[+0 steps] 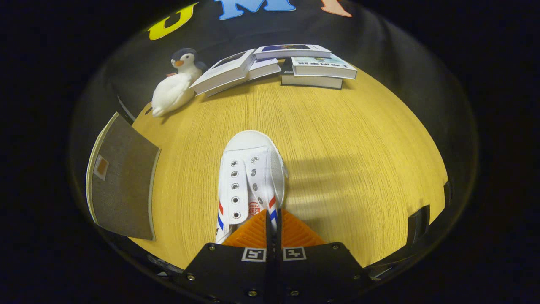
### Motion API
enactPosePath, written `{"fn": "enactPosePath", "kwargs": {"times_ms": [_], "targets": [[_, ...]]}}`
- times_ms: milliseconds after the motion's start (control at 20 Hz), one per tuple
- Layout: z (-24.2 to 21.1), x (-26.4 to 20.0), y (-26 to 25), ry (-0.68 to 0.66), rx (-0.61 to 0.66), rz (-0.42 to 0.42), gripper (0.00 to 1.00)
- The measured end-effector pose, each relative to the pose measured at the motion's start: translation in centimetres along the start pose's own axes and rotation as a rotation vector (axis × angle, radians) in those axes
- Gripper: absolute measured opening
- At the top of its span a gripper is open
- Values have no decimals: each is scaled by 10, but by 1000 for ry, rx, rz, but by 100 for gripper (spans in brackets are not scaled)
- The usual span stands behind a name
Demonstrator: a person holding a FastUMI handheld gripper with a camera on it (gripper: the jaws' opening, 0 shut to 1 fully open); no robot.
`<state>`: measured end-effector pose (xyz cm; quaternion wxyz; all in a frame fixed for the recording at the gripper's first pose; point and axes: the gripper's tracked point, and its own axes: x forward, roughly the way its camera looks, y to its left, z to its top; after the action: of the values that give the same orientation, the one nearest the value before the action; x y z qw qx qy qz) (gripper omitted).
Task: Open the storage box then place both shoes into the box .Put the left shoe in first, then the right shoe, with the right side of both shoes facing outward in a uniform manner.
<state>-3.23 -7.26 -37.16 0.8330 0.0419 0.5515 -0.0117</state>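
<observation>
Pretty bright and even on the wooden table (337,139), warm yellowish tone, no real glare. Soft stripy shadows fall on the table to the right of the white shoe (249,177), so light seems to come from the left or above. Heavy fisheye bend: the table bulges and the books (295,63) and plush penguin (175,82) curve near the rim, where it gets darker. Focus is sharp all over, with the shoe eyelets crisp.

Gripper-mounted fisheye, looking forward and down, close over table (358,139)
</observation>
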Motion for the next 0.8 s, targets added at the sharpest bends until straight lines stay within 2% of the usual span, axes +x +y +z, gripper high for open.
{"fn": "enactPosePath", "kwargs": {"times_ms": [600,800], "targets": [[27,-49,38,-83,113,80,0],[32,-62,62,-98,163,145,0]]}}
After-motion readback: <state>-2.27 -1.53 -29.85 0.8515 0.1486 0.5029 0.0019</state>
